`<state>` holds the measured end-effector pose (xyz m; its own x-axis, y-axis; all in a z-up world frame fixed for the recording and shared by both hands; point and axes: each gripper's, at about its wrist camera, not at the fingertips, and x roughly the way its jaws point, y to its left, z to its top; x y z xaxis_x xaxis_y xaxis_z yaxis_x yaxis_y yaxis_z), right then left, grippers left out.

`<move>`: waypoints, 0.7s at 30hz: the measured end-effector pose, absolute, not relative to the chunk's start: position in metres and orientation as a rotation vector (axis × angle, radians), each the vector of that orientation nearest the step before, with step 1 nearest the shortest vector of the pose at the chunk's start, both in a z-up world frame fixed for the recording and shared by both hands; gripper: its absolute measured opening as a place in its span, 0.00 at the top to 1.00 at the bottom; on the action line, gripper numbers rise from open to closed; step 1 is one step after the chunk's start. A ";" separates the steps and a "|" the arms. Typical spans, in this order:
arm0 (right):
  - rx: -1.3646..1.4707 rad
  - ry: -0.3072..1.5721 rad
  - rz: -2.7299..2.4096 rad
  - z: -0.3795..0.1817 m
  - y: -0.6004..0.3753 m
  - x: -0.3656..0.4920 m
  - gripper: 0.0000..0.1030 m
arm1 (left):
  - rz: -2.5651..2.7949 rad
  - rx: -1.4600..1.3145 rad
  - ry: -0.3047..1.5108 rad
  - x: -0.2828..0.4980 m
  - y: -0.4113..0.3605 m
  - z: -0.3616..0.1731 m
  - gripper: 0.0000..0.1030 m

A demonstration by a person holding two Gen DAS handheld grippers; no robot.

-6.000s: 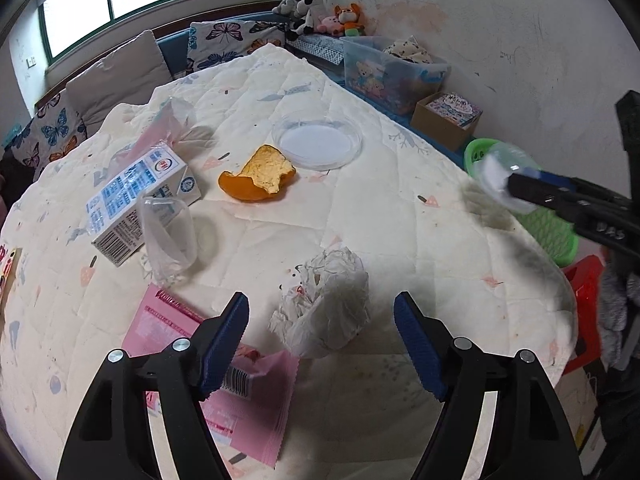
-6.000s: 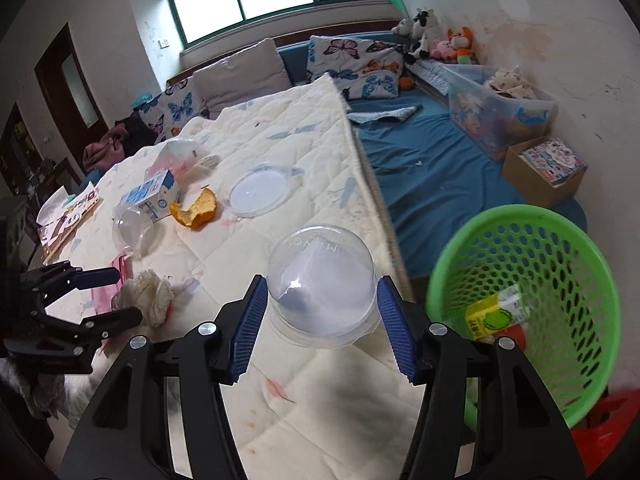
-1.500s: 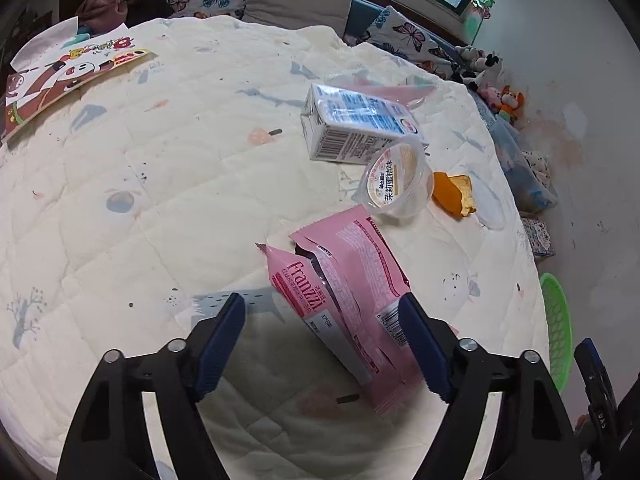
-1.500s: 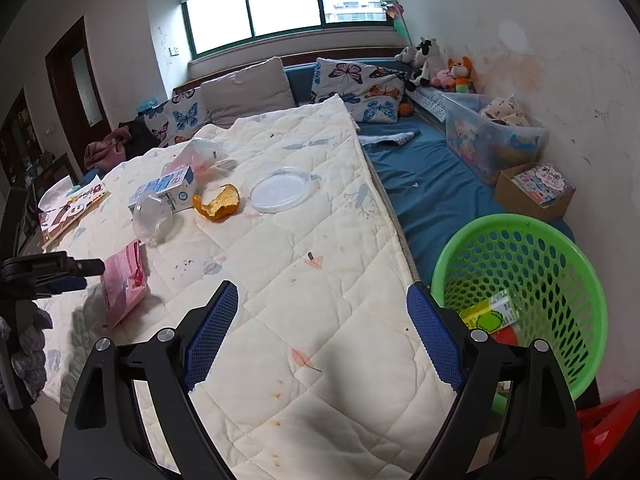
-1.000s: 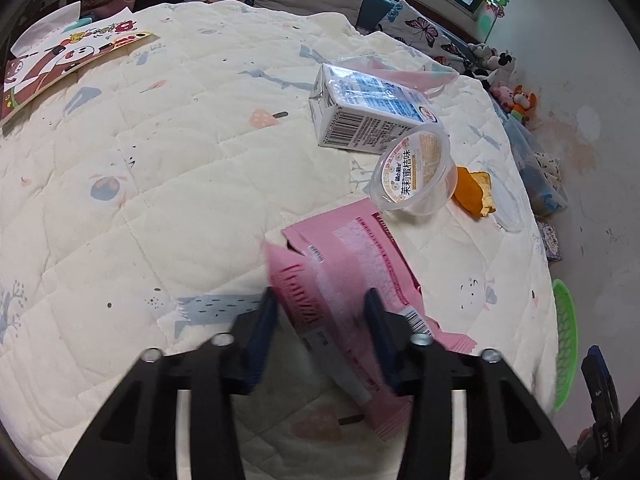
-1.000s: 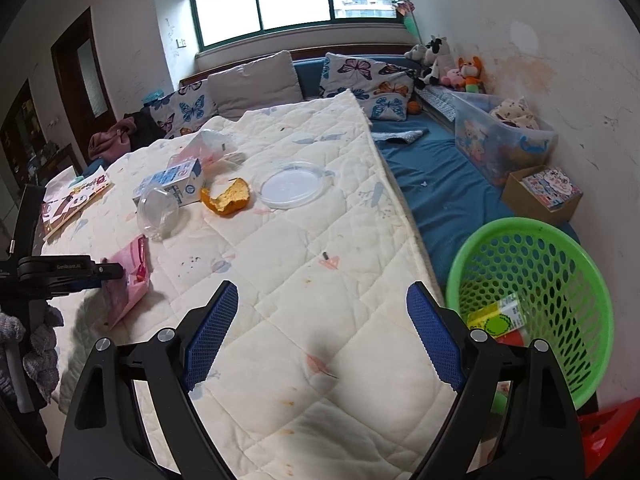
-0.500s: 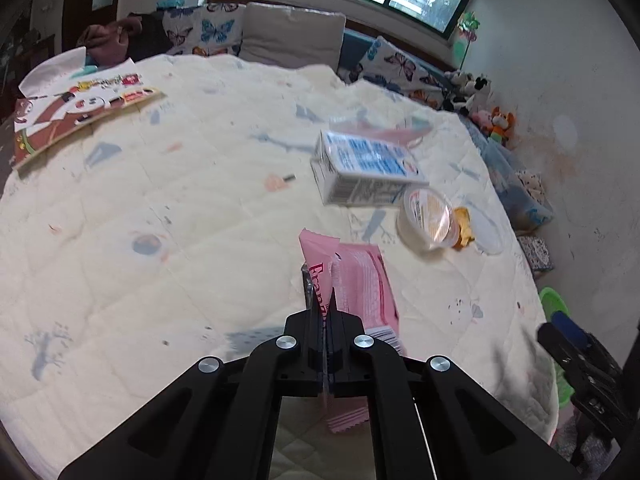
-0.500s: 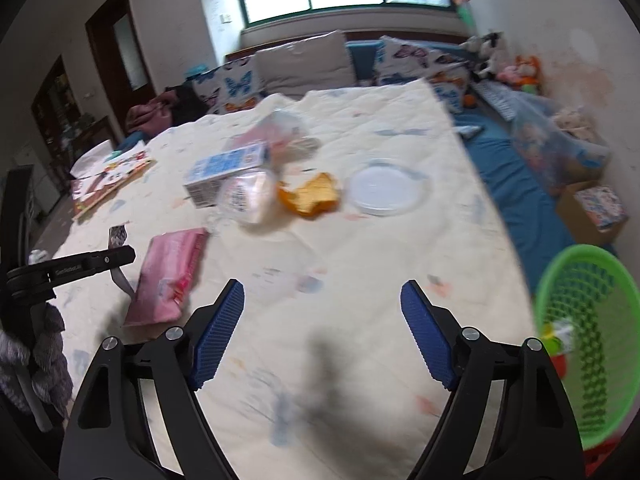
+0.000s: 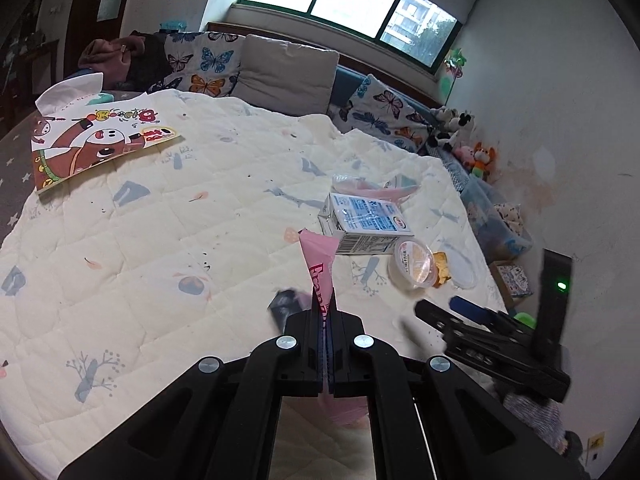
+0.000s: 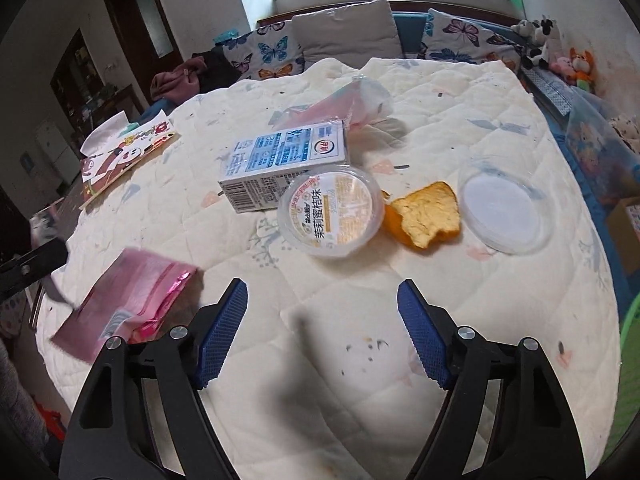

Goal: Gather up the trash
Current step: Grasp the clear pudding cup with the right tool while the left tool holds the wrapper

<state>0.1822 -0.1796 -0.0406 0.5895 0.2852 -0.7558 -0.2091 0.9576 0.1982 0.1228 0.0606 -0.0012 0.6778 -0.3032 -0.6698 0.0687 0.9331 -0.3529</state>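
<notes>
Pink wrapper (image 9: 319,268) pinched in left gripper (image 9: 327,320); right gripper (image 10: 320,334) spread, empty.

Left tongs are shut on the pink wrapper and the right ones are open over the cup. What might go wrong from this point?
1. The left tongs pinch only a thin edge of the pink wrapper; most of it hangs free, so it may slip out on the way.
2. The open right tongs face the plastic cup, which lies on its side touching the milk carton and orange peel; closing there may roll it or nudge them.
</notes>
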 end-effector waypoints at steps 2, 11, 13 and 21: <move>0.075 0.903 0.276 -0.044 -0.175 0.190 0.25 | -0.222 -0.316 0.795 0.118 0.063 0.000 0.99; 0.077 0.922 0.234 -0.054 -0.168 0.220 0.25 | -0.241 -0.316 0.769 0.113 0.069 0.010 0.99; 0.077 0.925 0.228 -0.056 -0.167 0.224 0.25 | -0.249 -0.308 0.766 0.112 0.069 0.011 0.99; 0.079 0.921 0.223 -0.057 -0.167 0.230 0.42 | -0.268 -0.287 0.753 0.119 0.061 0.020 0.99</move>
<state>0.2298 -0.1671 -0.0569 0.5842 0.2245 -0.7799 -0.1571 0.9741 0.1627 0.1194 0.0607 0.0196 0.6995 -0.3387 -0.6292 0.1354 0.9274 -0.3487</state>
